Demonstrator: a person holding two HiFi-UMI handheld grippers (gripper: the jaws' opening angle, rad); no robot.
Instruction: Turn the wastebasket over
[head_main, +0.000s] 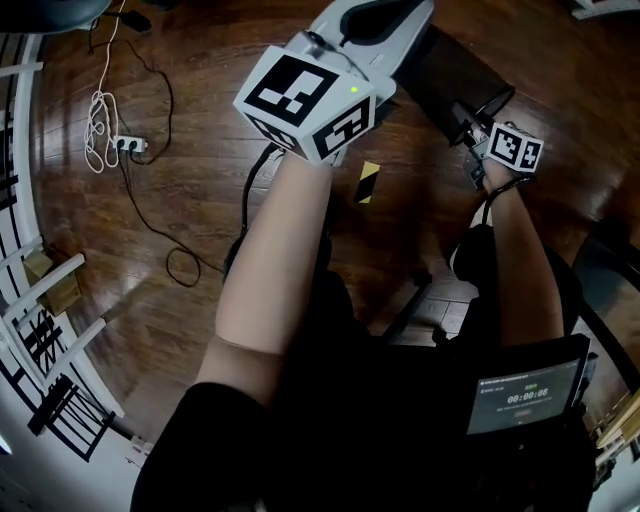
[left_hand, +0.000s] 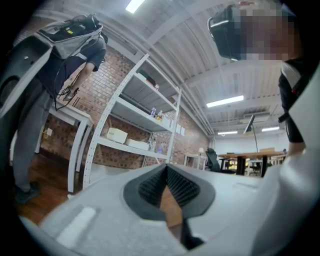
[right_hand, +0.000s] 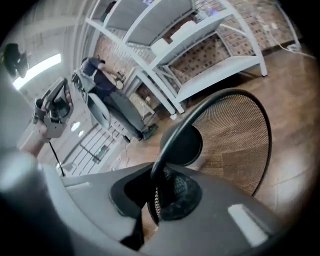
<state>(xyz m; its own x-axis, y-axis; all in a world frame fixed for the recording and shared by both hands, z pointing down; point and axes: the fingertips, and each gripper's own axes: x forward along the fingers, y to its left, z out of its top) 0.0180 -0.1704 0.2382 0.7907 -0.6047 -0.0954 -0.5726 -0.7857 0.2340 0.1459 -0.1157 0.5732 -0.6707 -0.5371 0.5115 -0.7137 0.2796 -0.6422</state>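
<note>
My left arm reaches toward twelve o'clock, bare from the sleeve down. My left gripper points about level, its pads meeting at the tips with nothing between them. My right arm runs out toward one o'clock. My right gripper tilts downward, rolled sideways, jaws clamped on the wastebasket rim.

The left gripper fills the top centre on a bare forearm, its marker cube close to the camera. To the right, the right gripper meets a black wastebasket above the wooden floor. A yellow-and-black tape strip lies between the arms. A white power strip and a coiled white cord lie well to the left.
</note>
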